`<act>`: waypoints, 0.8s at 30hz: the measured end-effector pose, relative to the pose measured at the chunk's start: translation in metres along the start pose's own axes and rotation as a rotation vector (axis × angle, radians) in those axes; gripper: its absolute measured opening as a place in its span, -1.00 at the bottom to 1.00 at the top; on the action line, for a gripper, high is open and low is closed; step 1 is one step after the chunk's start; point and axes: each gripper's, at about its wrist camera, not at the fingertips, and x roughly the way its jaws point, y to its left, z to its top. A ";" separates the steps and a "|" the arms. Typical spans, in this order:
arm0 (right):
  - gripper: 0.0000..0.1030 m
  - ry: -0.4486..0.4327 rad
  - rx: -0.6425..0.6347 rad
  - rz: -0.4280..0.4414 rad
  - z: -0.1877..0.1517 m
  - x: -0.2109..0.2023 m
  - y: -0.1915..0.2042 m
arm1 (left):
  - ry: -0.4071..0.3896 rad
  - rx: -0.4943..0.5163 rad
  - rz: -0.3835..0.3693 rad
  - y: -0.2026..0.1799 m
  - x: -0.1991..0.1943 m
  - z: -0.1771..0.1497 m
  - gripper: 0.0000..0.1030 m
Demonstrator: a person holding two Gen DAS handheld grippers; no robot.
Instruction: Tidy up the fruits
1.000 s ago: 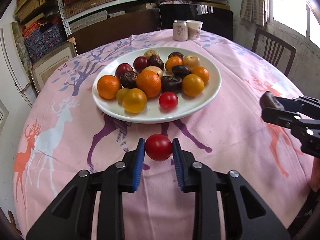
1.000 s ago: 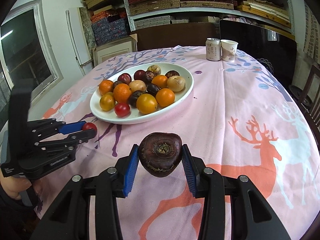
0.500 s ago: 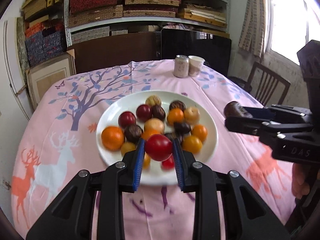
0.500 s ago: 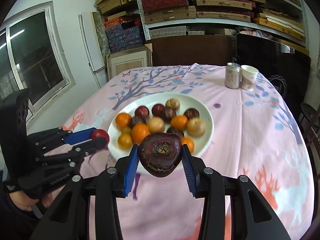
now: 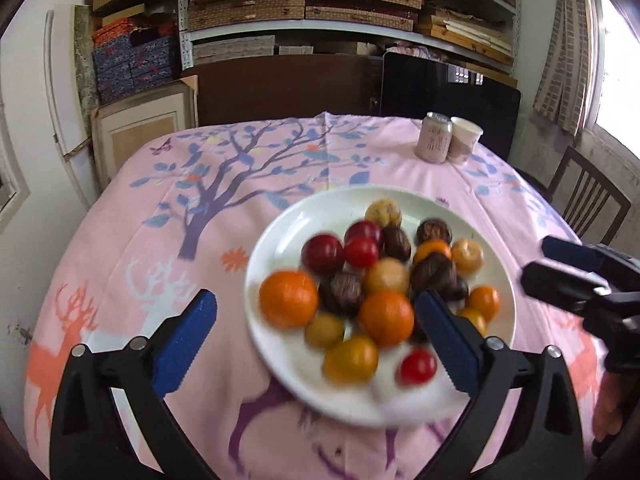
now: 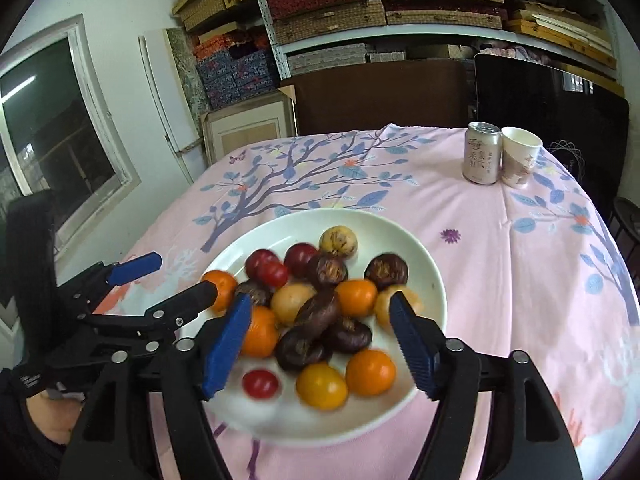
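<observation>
Pink tablecloth (image 5: 280, 168) with tree and deer prints, white plate (image 5: 280, 248) piled with fruits (image 5: 386, 316), can (image 6: 482, 152) and cup (image 6: 520, 156) touching at far edge, left gripper (image 5: 316, 332) and right gripper (image 6: 320, 336) over plate, jaws just opened, nothing between them.

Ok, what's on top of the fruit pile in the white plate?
A dark brown fruit lies tilted across the pile on the white plate, resting on other dark fruits and beside an orange. What is beneath it is covered.
</observation>
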 end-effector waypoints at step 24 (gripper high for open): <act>0.93 -0.161 0.053 -0.219 -0.172 -0.198 0.018 | -0.065 -0.087 0.097 -0.011 -0.196 -0.169 0.92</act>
